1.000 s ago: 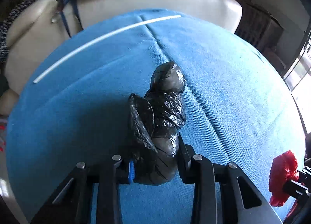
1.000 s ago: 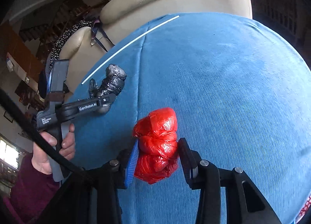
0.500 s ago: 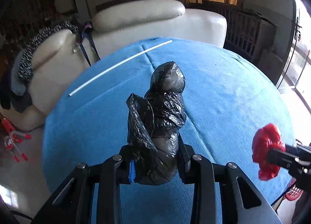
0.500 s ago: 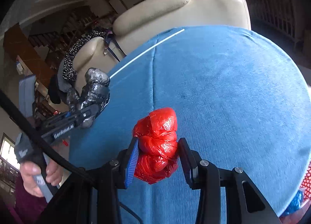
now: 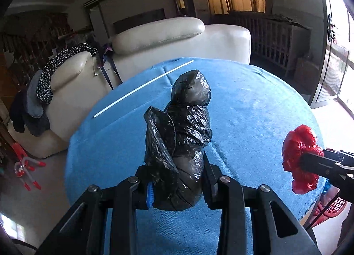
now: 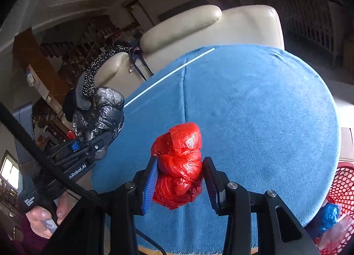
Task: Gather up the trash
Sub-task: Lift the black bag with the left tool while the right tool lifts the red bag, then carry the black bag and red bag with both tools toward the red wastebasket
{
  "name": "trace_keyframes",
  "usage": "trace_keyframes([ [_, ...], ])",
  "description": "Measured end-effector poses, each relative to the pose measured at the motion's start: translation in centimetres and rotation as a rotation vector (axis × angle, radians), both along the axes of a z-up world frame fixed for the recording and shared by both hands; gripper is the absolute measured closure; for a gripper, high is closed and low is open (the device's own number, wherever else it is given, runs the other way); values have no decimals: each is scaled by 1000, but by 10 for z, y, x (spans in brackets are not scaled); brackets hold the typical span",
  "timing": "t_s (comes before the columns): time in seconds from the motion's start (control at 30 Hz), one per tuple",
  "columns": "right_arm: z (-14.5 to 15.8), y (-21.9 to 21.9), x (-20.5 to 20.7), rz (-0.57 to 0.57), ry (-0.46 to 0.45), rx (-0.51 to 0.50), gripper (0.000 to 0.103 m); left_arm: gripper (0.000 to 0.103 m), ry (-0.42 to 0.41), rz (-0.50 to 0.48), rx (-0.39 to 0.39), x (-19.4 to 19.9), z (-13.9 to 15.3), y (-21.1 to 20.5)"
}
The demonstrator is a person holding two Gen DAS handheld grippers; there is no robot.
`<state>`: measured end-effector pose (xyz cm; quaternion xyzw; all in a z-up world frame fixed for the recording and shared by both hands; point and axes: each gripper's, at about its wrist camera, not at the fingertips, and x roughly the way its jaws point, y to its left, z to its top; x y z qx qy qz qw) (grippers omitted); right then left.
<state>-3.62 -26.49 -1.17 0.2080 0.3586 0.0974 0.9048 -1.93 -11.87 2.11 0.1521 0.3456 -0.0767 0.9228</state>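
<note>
Your left hand-held gripper is clamped on the black trash bag, both pads pressing its lower end while the crumpled bulk stands up past the fingertips, clear of the blue-covered surface. Your right hand-held gripper is closed on the red trash bag, a knotted wad squeezed between the blue pad on the left and the black pad on the right, also held in the air over the near part of the surface. From the left view the red wad shows at the right edge, level with the near rim of the cloth. A thin white stick lies on the far left of the surface, close to the cream sofa beyond. Near right, below the surface's edge, sits a red mesh basket (a blue bag rests by it). Your left hand grips the handle, low at the left.
</note>
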Motion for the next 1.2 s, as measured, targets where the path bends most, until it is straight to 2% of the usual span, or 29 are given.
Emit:
trace_keyframes([
  [0.43, 8, -18, -25, -35, -22, 16, 59, 67, -7, -57, 19, -17, 0, -23],
  [1.2, 1, -72, -61, -146, -21, 62, 59, 67, 13, -170, 72, -35, -12, -80],
])
